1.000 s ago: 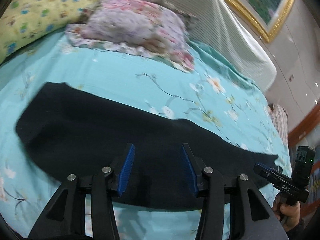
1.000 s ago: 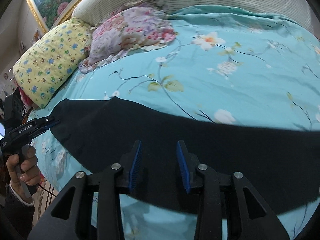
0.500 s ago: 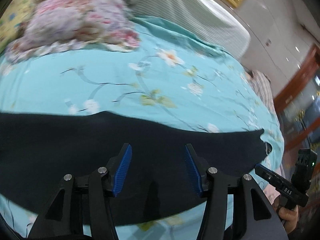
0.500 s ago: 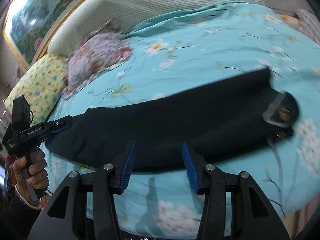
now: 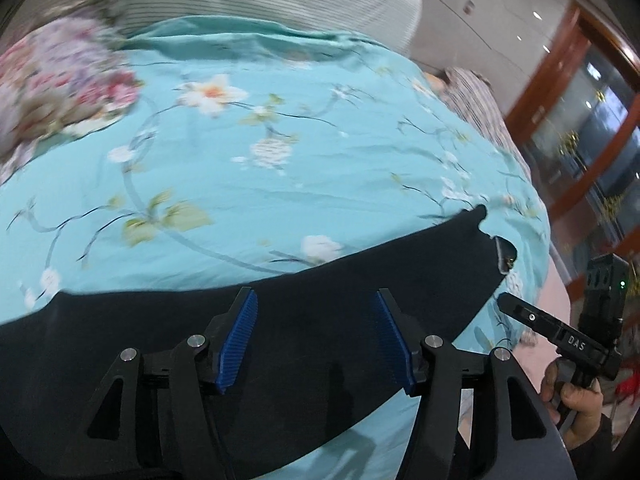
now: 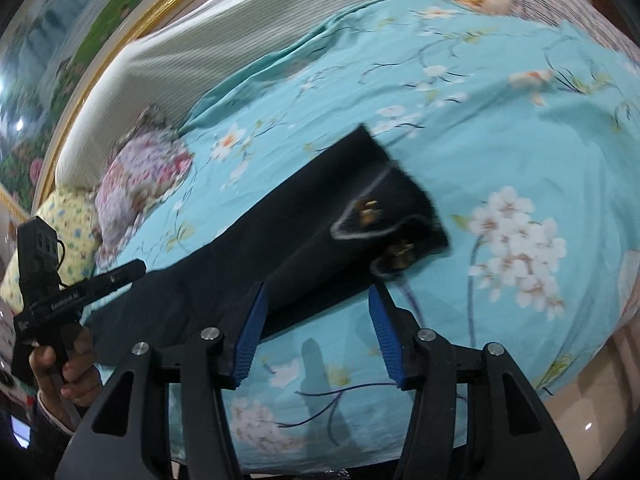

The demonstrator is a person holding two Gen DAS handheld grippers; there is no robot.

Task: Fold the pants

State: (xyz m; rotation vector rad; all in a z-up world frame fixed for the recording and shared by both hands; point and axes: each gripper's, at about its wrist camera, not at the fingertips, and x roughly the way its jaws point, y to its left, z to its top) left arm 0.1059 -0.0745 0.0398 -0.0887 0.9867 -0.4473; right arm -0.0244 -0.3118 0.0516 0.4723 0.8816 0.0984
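Left claw (image 5: 314,336): blue-padded fingers spread wide apart, gripping nothing, poised over the middle of the dark pants.
Right claw (image 6: 316,330): fingers likewise parted and empty, poised over the near edge of the pants close to the waistband end.
Pants (image 6: 256,256): a dark pair laid out lengthwise in a long band across the near side of the bed; the waistband end (image 6: 394,216), showing pale inner trim and small gold-toned fastenings, lies towards the right.
Pants, left view (image 5: 280,320): the cloth fills the space beneath the open fingers and tapers to the right.
Bed (image 5: 280,168): covered in a turquoise sheet printed with white blossoms and thin branches.
Pillows: a pink floral one (image 6: 144,172) and a yellow patterned one (image 6: 72,220) at the head of the bed, well apart from the pants.
Beyond: a ribbed pale headboard (image 6: 224,40) and a gold-framed painting (image 6: 80,28) above it.
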